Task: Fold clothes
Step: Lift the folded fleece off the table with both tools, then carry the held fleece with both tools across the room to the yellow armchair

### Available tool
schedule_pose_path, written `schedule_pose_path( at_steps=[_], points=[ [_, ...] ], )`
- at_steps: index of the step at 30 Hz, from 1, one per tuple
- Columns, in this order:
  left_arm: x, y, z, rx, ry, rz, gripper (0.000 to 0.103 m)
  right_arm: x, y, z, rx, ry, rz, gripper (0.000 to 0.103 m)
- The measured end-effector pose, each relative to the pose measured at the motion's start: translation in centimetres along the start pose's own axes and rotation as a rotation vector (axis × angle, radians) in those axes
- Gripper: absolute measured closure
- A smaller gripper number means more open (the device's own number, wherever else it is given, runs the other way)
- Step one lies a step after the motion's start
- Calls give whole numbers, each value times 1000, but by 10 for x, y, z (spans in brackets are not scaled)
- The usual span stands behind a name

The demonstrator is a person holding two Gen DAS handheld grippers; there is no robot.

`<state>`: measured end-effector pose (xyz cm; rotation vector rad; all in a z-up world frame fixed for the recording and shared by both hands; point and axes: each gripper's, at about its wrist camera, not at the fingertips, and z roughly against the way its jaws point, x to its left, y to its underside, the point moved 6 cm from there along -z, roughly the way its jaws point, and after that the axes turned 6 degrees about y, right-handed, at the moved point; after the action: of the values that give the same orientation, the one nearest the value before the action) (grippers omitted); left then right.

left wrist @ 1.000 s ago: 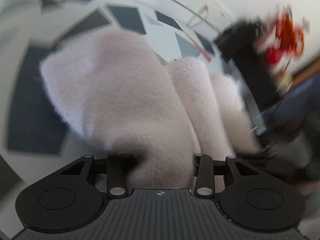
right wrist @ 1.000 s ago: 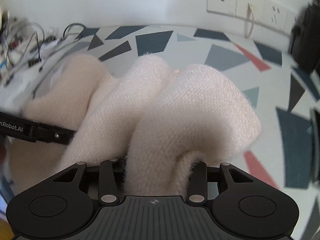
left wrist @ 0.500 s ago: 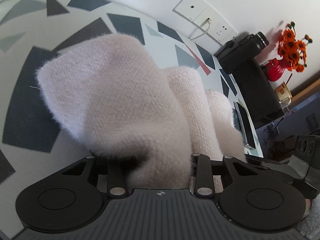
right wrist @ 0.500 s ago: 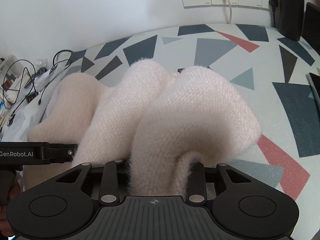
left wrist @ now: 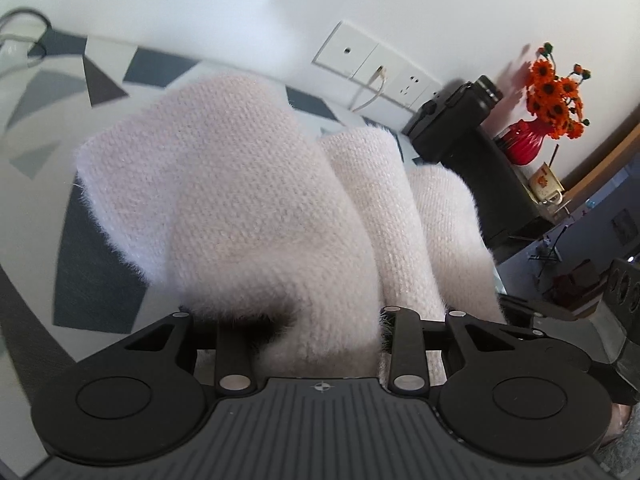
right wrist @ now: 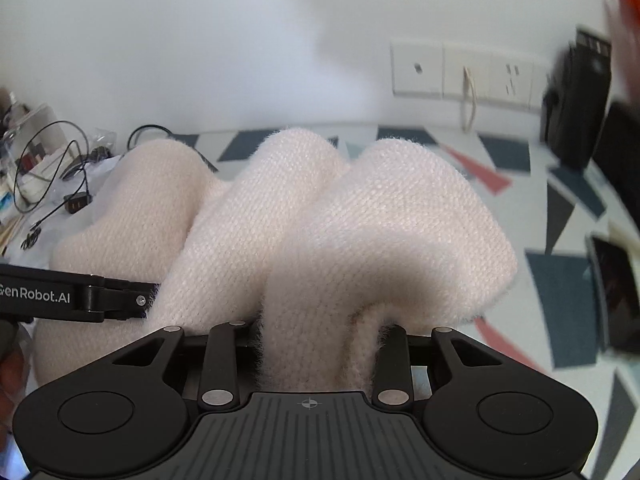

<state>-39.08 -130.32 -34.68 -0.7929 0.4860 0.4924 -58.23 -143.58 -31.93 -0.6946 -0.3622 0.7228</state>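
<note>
Between the jaws of the left gripper point(left wrist: 320, 320) sits a thick bunch of the knit point(left wrist: 224, 184), clamped tight, fingertips buried in the pile so the exact bite depth is not visible. Right gripper point(right wrist: 316, 332) is the same: closed on its own bunch of that garment point(right wrist: 360, 232), fabric spilling forward over the jaws. Knit hangs between the 2 grippers in 3 soft humps, lifted off the table point(right wrist: 568, 280), whether the far end touches the top is hidden.

Judgement: this is the carry-over part of a fold, both held corners going across to be laid down.

How to do it well:
- Keep both grippers level and at the same spacing, so the humps pull out into 1 straight edge before laying down.
- Lower far edge first, then drag back lightly to flatten.
- Fluffy knit is stretchy, so pull only until slack goes.
- Release both sides together, only once the cloth rests on the top.

Watch-outs: phone point(right wrist: 612, 292) lies near the right side, cables point(right wrist: 48, 168) on the left, black box point(left wrist: 472, 148) beyond. Land the fold between them.
</note>
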Motion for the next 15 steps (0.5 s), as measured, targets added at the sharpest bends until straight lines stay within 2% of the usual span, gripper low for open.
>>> schedule_pose_path(
  at_steps=[4,11,15],
  points=[
    [-6,-1,18,-26,1,-11,69,6,-3,13,-8,-33,-49,71],
    [-18,5,45,-76,-26,-25,69,16,-5,35,-43,-74,-49,71],
    [-26,5,64,-130,-80,-21,69,25,-14,42,-55,-138,-11,71]
  ],
)
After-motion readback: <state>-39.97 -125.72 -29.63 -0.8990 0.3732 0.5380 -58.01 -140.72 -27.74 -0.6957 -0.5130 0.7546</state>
